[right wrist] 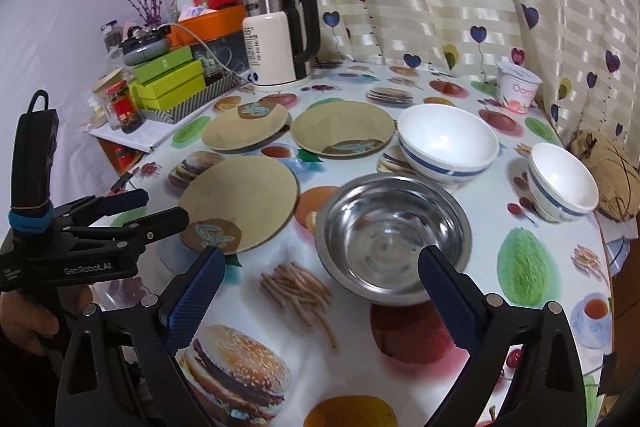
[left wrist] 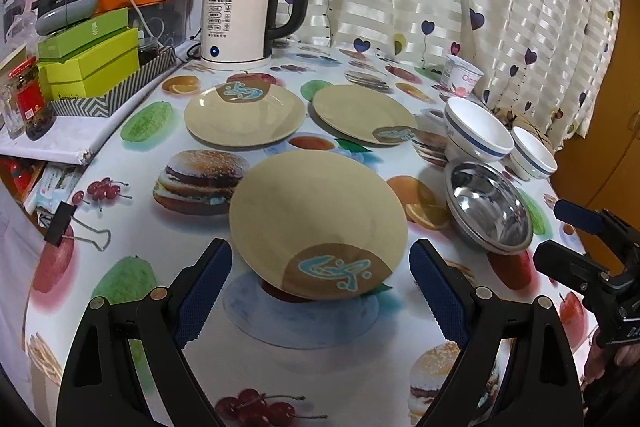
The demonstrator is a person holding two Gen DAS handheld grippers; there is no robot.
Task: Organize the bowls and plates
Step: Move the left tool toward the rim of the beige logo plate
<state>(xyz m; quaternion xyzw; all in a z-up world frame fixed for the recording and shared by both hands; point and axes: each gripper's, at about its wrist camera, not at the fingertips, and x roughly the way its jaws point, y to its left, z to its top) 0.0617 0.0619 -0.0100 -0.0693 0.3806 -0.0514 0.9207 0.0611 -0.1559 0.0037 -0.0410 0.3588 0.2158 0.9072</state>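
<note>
Three beige plates lie on the food-print tablecloth: a near plate [left wrist: 316,215] [right wrist: 240,199], a far left plate [left wrist: 244,115] [right wrist: 246,129] and a far right plate [left wrist: 360,113] [right wrist: 342,129]. My left gripper [left wrist: 320,267] [right wrist: 160,207] is open, its fingers either side of the near plate's front rim. To the right sits a steel bowl [left wrist: 490,211] [right wrist: 392,239]. Behind it are a large blue-striped white bowl [left wrist: 476,131] [right wrist: 448,143] and a small one [left wrist: 534,153] [right wrist: 562,183]. My right gripper [right wrist: 320,263] [left wrist: 560,239] hangs open just before the steel bowl, holding nothing.
A white kettle [left wrist: 236,15] stands at the back left beside green boxes [left wrist: 88,63] and a red jar [left wrist: 32,99]. A yoghurt cup [right wrist: 518,91] sits at the back right by the curtain. A binder clip [left wrist: 76,227] grips the table's left edge. A brown bundle [right wrist: 604,179] lies off the right edge.
</note>
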